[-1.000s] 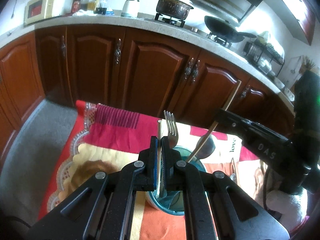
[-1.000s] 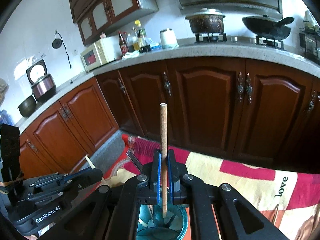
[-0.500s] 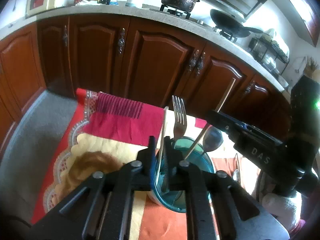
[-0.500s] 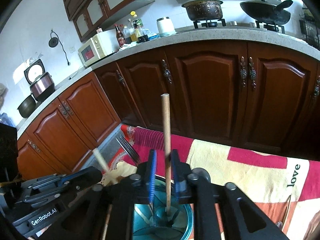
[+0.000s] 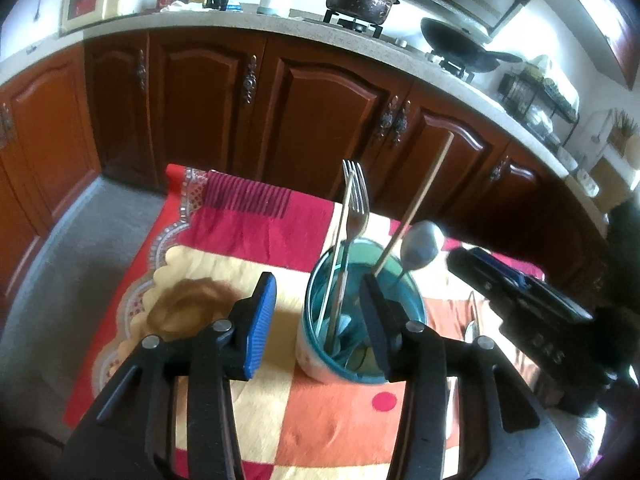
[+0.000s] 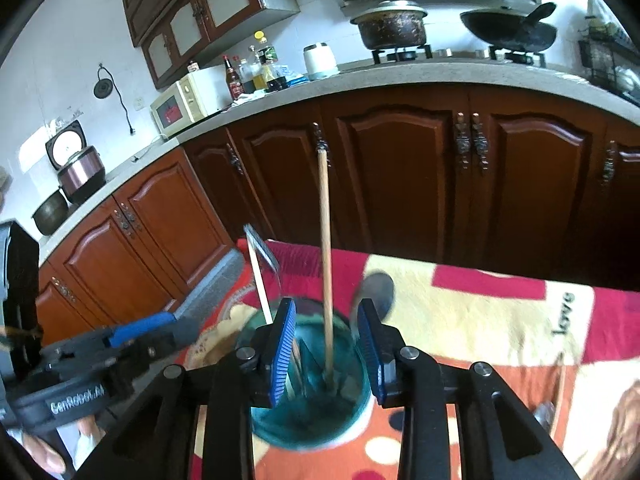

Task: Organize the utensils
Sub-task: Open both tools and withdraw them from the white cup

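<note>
Utensils stand in a teal cup (image 5: 362, 320) at lower centre of the left wrist view, on a patterned cloth (image 5: 256, 236) of red, cream and orange. In that view the cup contains a fork (image 5: 356, 208) with tines up, a spoon (image 5: 422, 244) with bowl up, and two pale chopsticks: one chopstick (image 5: 340, 240) lies close alongside the fork, and a second chopstick (image 5: 420, 196) leans toward the upper right of the frame.

Left gripper (image 5: 320, 320): jaws are opening and stand wide. The left blue pad sits clear of the cup on the cloth side; the right finger overlaps the cup rim in the picture. No pad presses on any utensil.

Right gripper (image 6: 326, 354): jaws are opening and stand at a moderate gap, positioned over the cup (image 6: 308, 420) at lower centre of the right wrist view. A wooden chopstick (image 6: 325, 248) rises between the blue pads, lower end inside the cup; neither pad touches it. A thinner stick (image 6: 260, 280) and the fork head (image 6: 262, 250) show left of centre, blurred. The spoon bowl (image 6: 374, 292) appears just right of the chopstick.

In the right wrist view the left gripper body (image 6: 80, 376) occupies the lower left of the frame. In the left wrist view the right gripper body (image 5: 532, 320) occupies the right edge.

Brown cabinets (image 5: 320, 112) fill the middle of the frame behind the cloth.
</note>
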Motion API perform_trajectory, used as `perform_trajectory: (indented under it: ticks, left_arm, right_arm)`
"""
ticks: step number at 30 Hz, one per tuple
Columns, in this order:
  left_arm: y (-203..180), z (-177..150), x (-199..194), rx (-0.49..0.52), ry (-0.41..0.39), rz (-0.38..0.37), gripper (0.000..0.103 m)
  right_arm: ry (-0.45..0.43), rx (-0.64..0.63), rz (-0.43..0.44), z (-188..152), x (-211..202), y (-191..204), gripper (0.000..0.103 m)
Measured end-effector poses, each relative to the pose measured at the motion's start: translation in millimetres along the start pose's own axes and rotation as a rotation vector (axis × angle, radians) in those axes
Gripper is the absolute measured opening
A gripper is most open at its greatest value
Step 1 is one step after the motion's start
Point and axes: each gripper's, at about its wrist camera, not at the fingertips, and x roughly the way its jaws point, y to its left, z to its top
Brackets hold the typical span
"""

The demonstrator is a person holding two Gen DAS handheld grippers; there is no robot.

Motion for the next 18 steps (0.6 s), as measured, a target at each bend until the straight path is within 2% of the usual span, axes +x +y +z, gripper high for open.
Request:
perform_trajectory:
  ticks: [8, 18]
  left_arm:
    - [-23, -27, -25, 0.104, -0.046, 0.038, 0.043]
    - [-53, -63, -65, 0.218, -0.113, 0.031, 0.043]
  right_arm:
    - [-0.003, 0.015, -0.088, -43, -49, 3, 0.037]
    - [-0.014, 0.056, -0.175, -83, -117, 4, 0.039]
